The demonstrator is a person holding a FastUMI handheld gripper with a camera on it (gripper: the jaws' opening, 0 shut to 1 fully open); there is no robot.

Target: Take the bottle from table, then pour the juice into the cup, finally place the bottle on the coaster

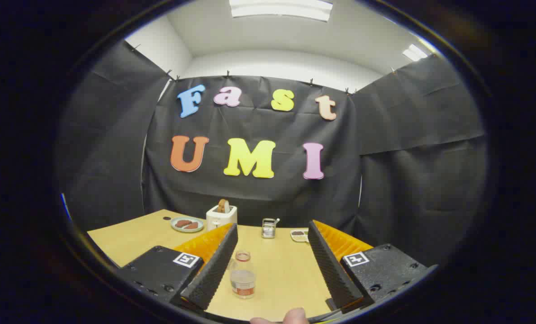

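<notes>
A small clear bottle (243,275) with a red cap and a little reddish juice at its bottom stands upright on the wooden table (281,270). It sits between my two fingers, close to the left finger (214,265) and well apart from the right finger (329,261). My gripper (272,229) is open wide and touches nothing. A glass cup (268,227) with a spoon in it stands farther back on the table, beyond the fingertips.
A white toaster (221,216) with a slice of bread stands at the back, a plate (187,224) with brown food to its left. A small white dish (299,235) lies right of the cup. A person's fingertip (295,316) shows at the near edge.
</notes>
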